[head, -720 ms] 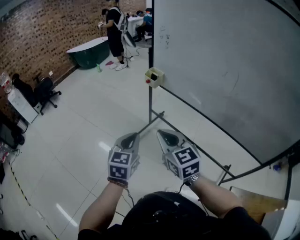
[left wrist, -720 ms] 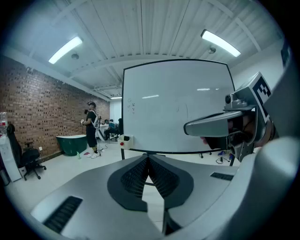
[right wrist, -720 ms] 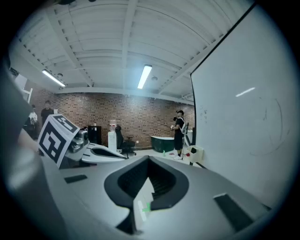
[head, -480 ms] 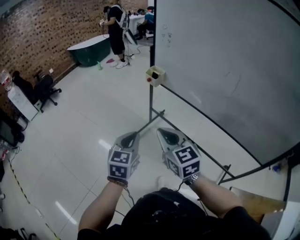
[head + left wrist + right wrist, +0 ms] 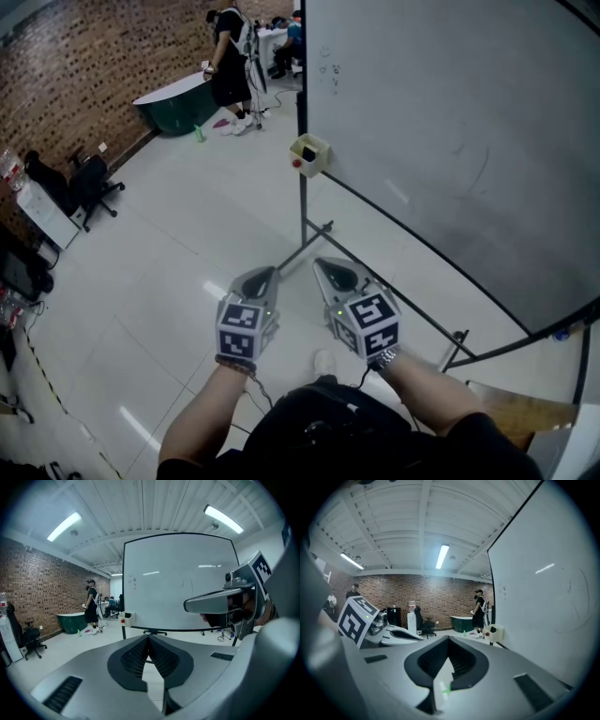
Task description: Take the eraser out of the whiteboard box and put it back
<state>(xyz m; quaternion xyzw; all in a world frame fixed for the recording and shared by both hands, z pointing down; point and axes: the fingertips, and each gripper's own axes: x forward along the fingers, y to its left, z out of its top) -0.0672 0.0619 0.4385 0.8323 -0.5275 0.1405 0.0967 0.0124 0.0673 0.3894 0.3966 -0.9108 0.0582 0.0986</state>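
Head view: my left gripper and right gripper sit side by side, jaws clenched on nothing. Well ahead, the box hangs on the whiteboard; I cannot make out the eraser.

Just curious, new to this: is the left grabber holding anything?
No, the left gripper has its jaws closed together with nothing between them.
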